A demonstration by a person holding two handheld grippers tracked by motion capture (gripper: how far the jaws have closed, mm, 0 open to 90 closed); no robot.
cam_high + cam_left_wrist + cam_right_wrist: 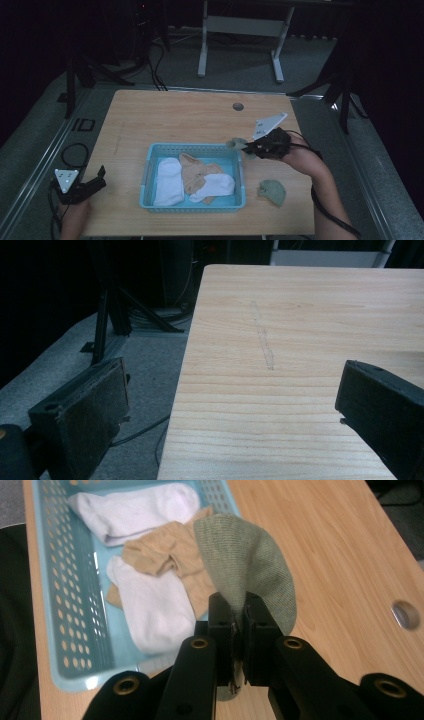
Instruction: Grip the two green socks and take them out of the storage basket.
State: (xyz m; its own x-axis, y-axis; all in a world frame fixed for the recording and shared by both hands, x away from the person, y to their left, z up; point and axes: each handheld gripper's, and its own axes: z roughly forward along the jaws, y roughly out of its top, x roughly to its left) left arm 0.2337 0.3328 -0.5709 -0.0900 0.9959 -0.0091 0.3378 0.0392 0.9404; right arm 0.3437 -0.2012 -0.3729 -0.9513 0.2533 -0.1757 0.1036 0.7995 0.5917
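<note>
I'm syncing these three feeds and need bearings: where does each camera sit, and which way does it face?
High view: above the person's side, facing forward and down on the table; both forearms enter from below.
Left gripper view: rides the left gripper, jaws apart, facing bare table edge and floor.
Right gripper view: rides the right gripper, clamped on the green sock, facing the blue basket.
Shared: high and right gripper views show basket and sock.

A basket (150, 170) sits on the surface (175, 120) at lower centre of the high view, with three socks in it: one (168, 181) at left, one (196, 172) in the middle, one (216, 186) at right. Right of the basket another sock (272, 192) lies on the surface. Above the basket's right rim, the right tongs (246, 146) hold a sock (236, 144). The left tongs (100, 177) are at the surface's lower left edge.
</note>
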